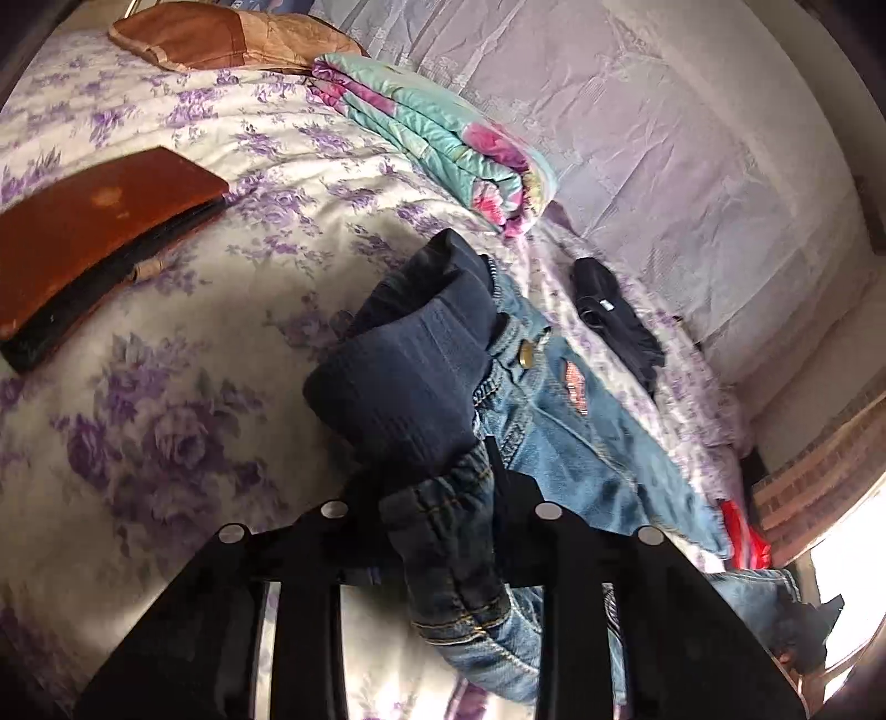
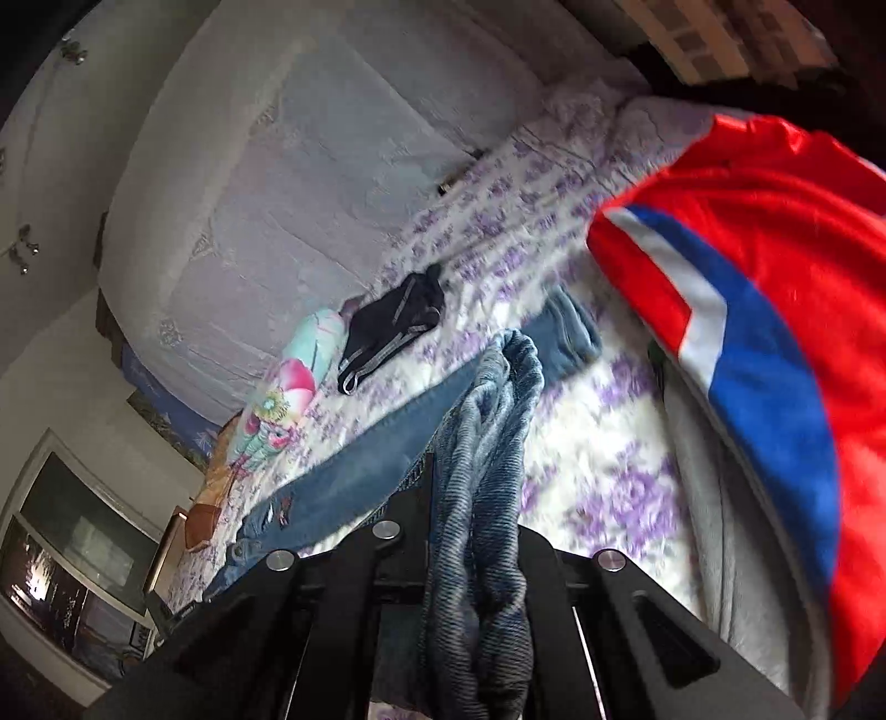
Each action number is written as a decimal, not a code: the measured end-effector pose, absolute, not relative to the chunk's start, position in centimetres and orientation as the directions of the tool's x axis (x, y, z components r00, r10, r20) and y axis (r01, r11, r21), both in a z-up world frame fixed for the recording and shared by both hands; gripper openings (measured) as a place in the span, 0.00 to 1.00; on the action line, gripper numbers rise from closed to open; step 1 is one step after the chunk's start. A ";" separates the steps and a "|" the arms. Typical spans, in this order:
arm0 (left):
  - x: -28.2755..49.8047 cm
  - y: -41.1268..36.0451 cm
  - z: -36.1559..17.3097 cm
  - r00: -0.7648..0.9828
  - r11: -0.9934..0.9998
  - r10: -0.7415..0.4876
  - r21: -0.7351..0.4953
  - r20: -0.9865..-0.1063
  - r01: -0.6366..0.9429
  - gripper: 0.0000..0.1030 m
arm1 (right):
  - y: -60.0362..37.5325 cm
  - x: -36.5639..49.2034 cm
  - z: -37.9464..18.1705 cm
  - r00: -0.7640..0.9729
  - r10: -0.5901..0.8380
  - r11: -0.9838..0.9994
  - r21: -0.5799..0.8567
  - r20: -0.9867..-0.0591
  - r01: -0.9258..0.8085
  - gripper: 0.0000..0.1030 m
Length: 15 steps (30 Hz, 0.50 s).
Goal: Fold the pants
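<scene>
Blue denim pants (image 1: 570, 421) with a dark ribbed waistband (image 1: 404, 387) lie on the purple-flowered bed (image 1: 166, 421). My left gripper (image 1: 443, 498) is shut on the waist end and holds it bunched above the sheet. In the right wrist view the pants (image 2: 354, 476) stretch across the bed toward the left. My right gripper (image 2: 476, 471) is shut on the bunched leg-cuff end (image 2: 498, 399) and holds it off the bed.
A folded teal and pink blanket (image 1: 443, 138), a brown flat case (image 1: 94, 232), a tan pillow (image 1: 221, 33) and a small dark garment (image 1: 614, 315) lie on the bed. A red, white and blue garment (image 2: 747, 310) lies at right. The quilted headboard (image 2: 266, 210) stands behind.
</scene>
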<state>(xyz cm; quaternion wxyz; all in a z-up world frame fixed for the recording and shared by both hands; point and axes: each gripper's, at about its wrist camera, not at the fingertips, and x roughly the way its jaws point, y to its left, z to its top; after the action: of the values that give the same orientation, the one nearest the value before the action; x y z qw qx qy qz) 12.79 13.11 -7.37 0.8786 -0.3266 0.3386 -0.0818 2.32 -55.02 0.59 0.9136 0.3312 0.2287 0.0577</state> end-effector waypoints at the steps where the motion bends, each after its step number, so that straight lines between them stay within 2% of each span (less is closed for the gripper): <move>1: 12.0 13.1 -7.7 0.758 0.761 -0.389 -0.646 -0.523 -0.056 0.23 | -55.5 2.3 0.3 0.886 0.242 0.779 0.623 -0.396 0.066 0.04; 3: 10.7 12.9 -8.7 0.772 0.776 -0.363 -0.627 -0.522 -0.059 0.23 | -56.4 3.1 -2.9 0.817 0.226 0.800 0.579 -0.530 0.155 0.05; 5: 10.2 12.5 -8.8 0.785 0.811 -0.349 -0.585 -0.512 -0.021 0.24 | -56.9 3.2 -7.1 0.704 0.178 0.806 0.512 -0.688 0.297 0.11; 7: 10.4 12.6 -8.3 0.768 0.822 -0.352 -0.569 -0.534 -0.018 0.27 | -57.2 1.8 -7.2 0.737 0.169 0.809 0.519 -0.654 0.275 0.12; 9: 10.6 13.7 -7.2 0.756 0.813 -0.355 -0.580 -0.550 -0.041 0.34 | -57.4 0.2 -5.0 0.771 0.047 0.820 0.465 -0.635 0.333 0.29; 10: 10.3 14.6 -6.5 0.771 0.814 -0.325 -0.577 -0.547 -0.066 0.51 | -57.3 -0.7 -3.6 0.795 -0.044 0.829 0.423 -0.605 0.367 0.35; 11: 9.5 15.7 -5.7 0.799 0.819 -0.269 -0.565 -0.537 -0.104 0.64 | -57.1 -1.3 -2.2 0.804 -0.142 0.837 0.364 -0.577 0.409 0.46; 12: 8.5 16.8 -4.8 0.828 0.821 -0.206 -0.553 -0.521 -0.143 0.66 | -56.6 -1.6 -0.9 0.805 -0.230 0.846 0.297 -0.547 0.444 0.47; 13: 7.9 17.8 -4.1 0.847 0.818 -0.165 -0.549 -0.505 -0.169 0.67 | -55.5 -1.6 0.3 0.816 -0.259 0.866 0.250 -0.516 0.433 0.47; 15: 7.6 18.8 -2.9 0.862 0.798 -0.171 -0.580 -0.478 -0.164 0.67 | -52.7 -0.5 1.5 0.852 -0.177 0.922 0.219 -0.493 0.318 0.47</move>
<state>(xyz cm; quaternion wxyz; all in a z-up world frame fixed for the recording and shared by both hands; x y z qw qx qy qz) 7.59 18.78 -2.87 0.9110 -0.3178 0.2629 -0.0020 -0.49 -52.69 1.47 0.9508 0.1481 0.2389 -0.1302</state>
